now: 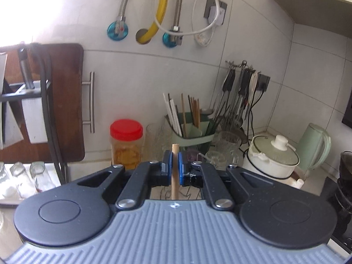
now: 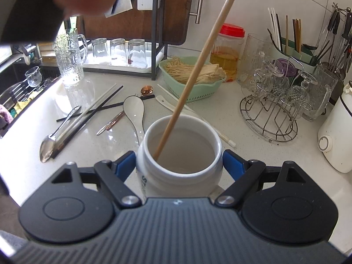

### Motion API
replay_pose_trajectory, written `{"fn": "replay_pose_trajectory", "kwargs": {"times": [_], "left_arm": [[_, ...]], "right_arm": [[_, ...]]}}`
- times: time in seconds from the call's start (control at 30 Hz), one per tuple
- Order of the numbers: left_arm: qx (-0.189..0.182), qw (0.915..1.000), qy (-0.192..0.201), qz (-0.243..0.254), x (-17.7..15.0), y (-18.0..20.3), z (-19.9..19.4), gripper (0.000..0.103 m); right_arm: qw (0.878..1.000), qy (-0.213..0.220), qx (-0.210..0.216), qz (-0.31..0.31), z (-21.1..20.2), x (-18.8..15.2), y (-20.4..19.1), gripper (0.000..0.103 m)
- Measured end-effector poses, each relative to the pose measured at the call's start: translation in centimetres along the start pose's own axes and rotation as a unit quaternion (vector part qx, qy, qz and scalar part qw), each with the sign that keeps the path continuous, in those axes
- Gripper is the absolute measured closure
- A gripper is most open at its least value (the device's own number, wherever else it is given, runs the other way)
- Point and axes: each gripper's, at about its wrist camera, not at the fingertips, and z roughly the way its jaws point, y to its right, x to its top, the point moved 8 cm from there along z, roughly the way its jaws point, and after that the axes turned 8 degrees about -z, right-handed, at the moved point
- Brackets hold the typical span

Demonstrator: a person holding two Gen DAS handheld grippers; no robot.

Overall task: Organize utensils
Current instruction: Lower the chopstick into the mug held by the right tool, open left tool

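The left gripper (image 1: 175,168) pinches one wooden chopstick (image 1: 175,173) tight between its blue pads and points a little downward. The chopstick's low end (image 2: 157,154) rests inside the white jar (image 2: 179,154). The right gripper (image 2: 179,167) tilts down and squeezes that jar on both sides. The jar stands at the near edge of the counter (image 2: 253,165). Behind it lie one white spoon (image 2: 134,114) and one silver spoon (image 2: 50,140). Three glasses (image 2: 120,52) stand upside down at the back edge.
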Motion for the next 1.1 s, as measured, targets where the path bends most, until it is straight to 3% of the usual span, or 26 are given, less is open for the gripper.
{"fn": "replay_pose_trajectory", "kwargs": {"times": [0.47, 0.77, 1.1], "left_arm": [[0.002, 0.9978, -0.051, -0.042, -2.4, -2.6, -3.2, 0.096], [0.019, 0.9945, -0.093, -0.044, -5.1, -3.0, -4.7, 0.096], [0.03, 0.9939, -0.1, -0.034, -5.5, -2.9, -5.1, 0.096]], "right_arm": [[1.0, 0.008, 0.004, -0.005, 0.0, 0.0, 0.0, 0.015], [1.0, 0.012, -0.002, 0.001, -0.1, -0.1, 0.0, 0.015], [1.0, 0.016, -0.005, 0.003, -0.2, -0.2, 0.1, 0.015]]}}
